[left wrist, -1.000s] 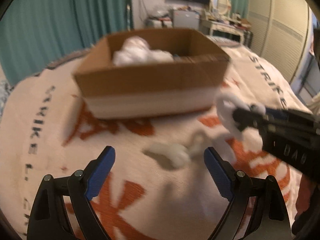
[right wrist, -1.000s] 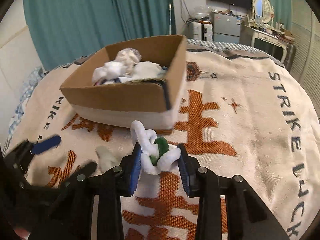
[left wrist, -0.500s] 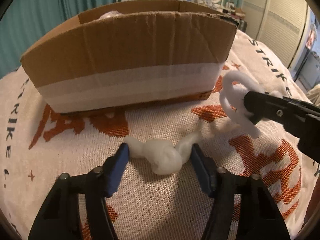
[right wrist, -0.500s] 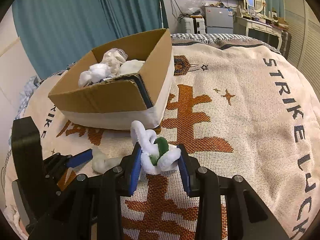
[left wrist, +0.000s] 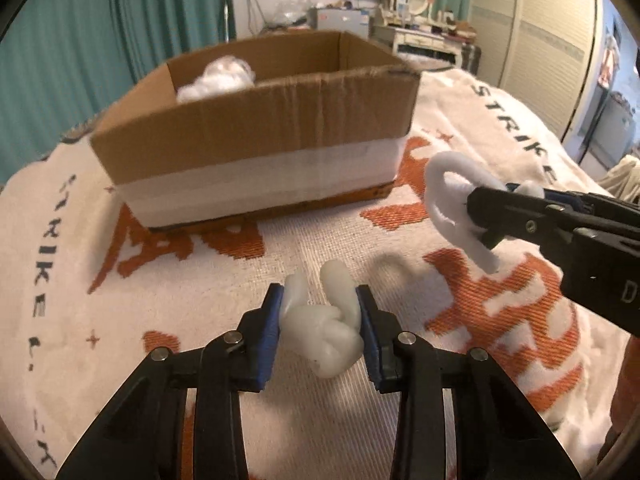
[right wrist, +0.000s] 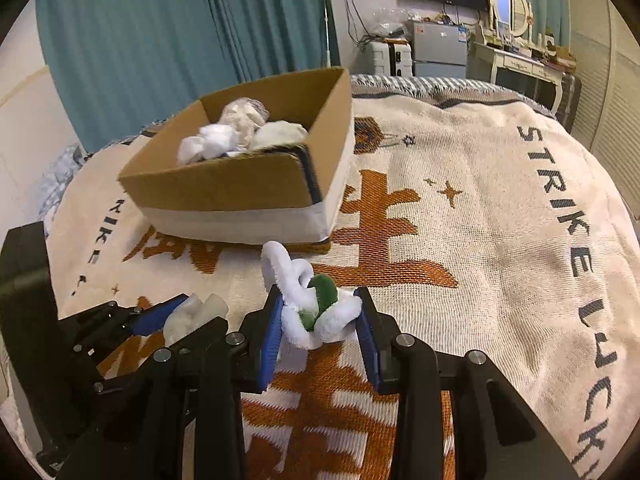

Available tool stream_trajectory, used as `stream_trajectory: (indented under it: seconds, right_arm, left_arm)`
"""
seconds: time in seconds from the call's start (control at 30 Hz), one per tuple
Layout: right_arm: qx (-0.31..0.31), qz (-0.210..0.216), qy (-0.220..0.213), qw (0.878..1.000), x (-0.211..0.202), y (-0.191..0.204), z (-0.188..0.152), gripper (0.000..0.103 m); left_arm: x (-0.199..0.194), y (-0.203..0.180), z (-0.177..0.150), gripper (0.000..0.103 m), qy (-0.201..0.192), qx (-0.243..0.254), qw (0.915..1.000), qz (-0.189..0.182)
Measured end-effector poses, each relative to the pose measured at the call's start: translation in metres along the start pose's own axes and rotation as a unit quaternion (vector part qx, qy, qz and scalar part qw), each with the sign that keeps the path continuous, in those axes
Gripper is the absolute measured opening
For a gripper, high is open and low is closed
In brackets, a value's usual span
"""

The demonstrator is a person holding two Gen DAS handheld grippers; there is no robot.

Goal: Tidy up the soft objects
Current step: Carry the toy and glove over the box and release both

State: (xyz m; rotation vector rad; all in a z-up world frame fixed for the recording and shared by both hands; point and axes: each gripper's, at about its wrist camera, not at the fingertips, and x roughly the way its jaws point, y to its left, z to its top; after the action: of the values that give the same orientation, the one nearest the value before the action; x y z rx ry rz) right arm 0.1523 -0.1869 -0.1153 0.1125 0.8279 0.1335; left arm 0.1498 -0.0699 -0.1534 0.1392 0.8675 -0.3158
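Observation:
My left gripper (left wrist: 319, 316) is shut on a knotted white soft bundle (left wrist: 326, 328) and holds it just above the blanket; the bundle also shows in the right wrist view (right wrist: 192, 314). My right gripper (right wrist: 318, 314) is shut on a fluffy white and green soft toy (right wrist: 312, 304), seen from the side in the left wrist view (left wrist: 454, 204). A cardboard box (left wrist: 256, 140) with a white taped base stands ahead of both grippers. It holds several white soft bundles (right wrist: 240, 132).
A cream blanket (right wrist: 480, 220) with orange characters and dark lettering covers the bed. Teal curtains (right wrist: 160, 40) hang behind the box. A dresser with a mirror (right wrist: 516, 48), small appliances and a wardrobe stand at the far right.
My left gripper moved down over the white bundle, closed on it and lifted it a little. My right gripper kept its hold on the white and green toy.

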Motion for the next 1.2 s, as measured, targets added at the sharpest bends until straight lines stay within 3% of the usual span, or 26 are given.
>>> stream_trajectory:
  seconds: [0.3,0.7,0.93,1.2]
  right_arm:
    - [-0.008,0.008,-0.042,0.999,-0.077,0.020,0.006,0.034]
    - [-0.045,-0.005,-0.115,0.992,-0.172,0.059,0.020,0.034]
    - [-0.061,0.005,-0.150,0.987,-0.184,0.072,0.063,0.034]
    - [-0.077,0.007,-0.153,0.985,-0.139,0.076,0.125,0.034]
  left_arm:
    - [-0.082,0.003,0.008,0.035,-0.052,-0.001,0.9987,0.002]
    - [-0.177,0.023,0.035,0.035,-0.145,-0.006,0.9894,0.002]
    - [-0.186,0.039,0.067,0.035,-0.180,-0.006,0.9835,0.005]
    - [-0.147,0.064,0.113,0.035,-0.184,-0.015,0.9828,0.011]
